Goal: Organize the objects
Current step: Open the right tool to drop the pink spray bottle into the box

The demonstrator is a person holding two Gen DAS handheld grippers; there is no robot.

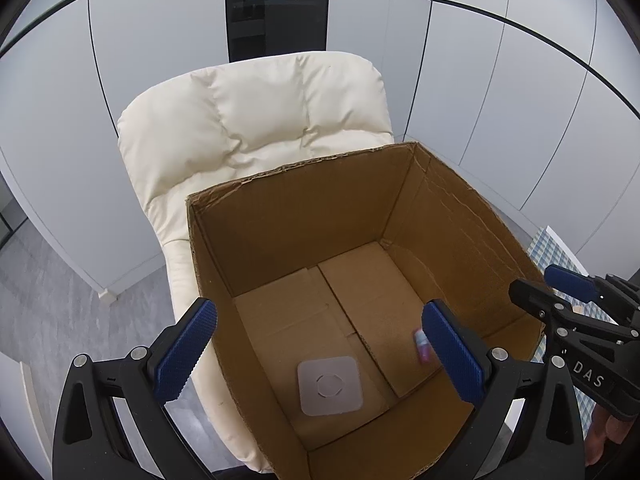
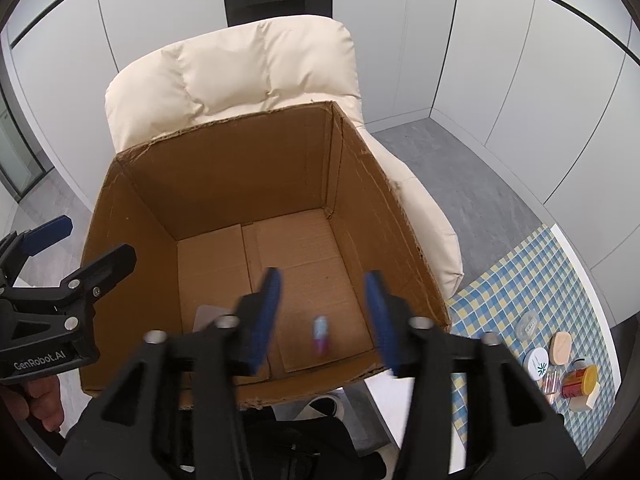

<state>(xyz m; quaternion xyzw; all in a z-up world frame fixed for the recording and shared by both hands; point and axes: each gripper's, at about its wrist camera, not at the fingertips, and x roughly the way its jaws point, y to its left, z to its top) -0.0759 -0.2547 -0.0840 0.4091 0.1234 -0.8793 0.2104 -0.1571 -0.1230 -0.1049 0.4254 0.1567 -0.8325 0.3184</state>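
An open cardboard box (image 1: 304,208) (image 2: 224,168) sits on a cream chair. Inside lie a flat grey square pad (image 1: 330,385) (image 2: 208,317) and a small blue-and-pink tube (image 1: 422,344) (image 2: 321,334), blurred. My left gripper (image 1: 320,352) is open and empty above the box's near left part; it also shows at the left of the right wrist view (image 2: 86,236). My right gripper (image 2: 324,318) is open and empty above the box's near right part, over the tube. It shows at the right edge of the left wrist view (image 1: 546,286).
The cream padded chair (image 1: 256,120) (image 2: 240,76) stands against white wall panels. A blue-and-yellow checked table (image 2: 532,280) at the right holds several small items: a round white tin (image 2: 537,363), a peach puff (image 2: 560,347), a red jar with a yellow lid (image 2: 578,382).
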